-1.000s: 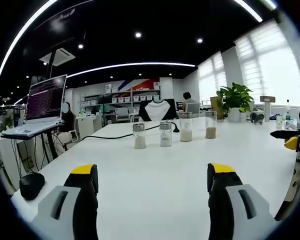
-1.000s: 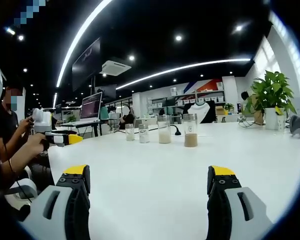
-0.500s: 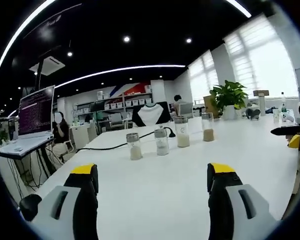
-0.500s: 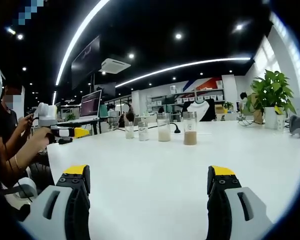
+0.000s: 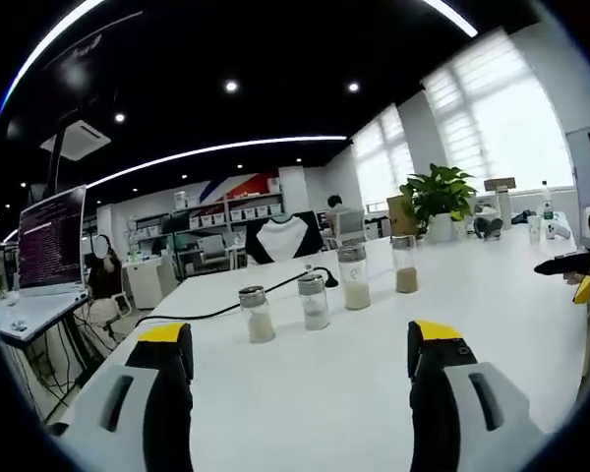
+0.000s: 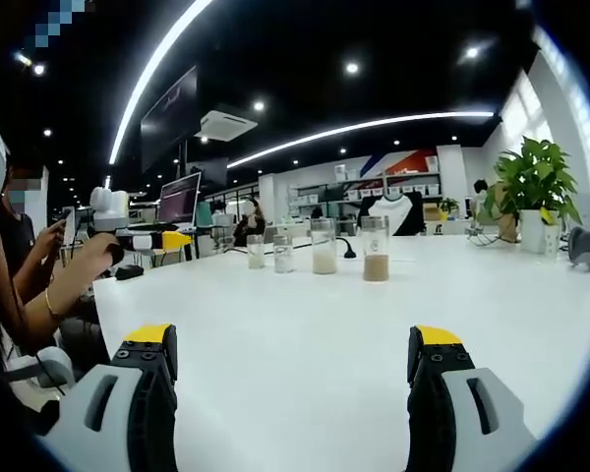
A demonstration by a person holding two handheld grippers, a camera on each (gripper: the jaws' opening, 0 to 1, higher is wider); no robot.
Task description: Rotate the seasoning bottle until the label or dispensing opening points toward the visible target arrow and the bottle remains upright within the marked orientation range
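Left tongs [image 5: 300, 339] risen since a second ago, both tongs [image 6: 293, 339] wide, four seasoning bottles [image 5: 355, 277] upright on white table [image 5: 305, 393]

Dark ceiling [image 5: 275, 59] with strip lights — bright blinded windows [image 5: 492, 128], far shelves [image 5: 241, 211].

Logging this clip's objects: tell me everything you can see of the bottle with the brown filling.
The bottle with the brown filling is a clear, glass-looking cylinder with a silvery cap. Brown powder fills roughly its lower third. It stands upright on the white table, at the right end of a row of four bottles, beside a bottle of white grains. Nothing grips it. In the left gripper view it stands at. No label is legible.
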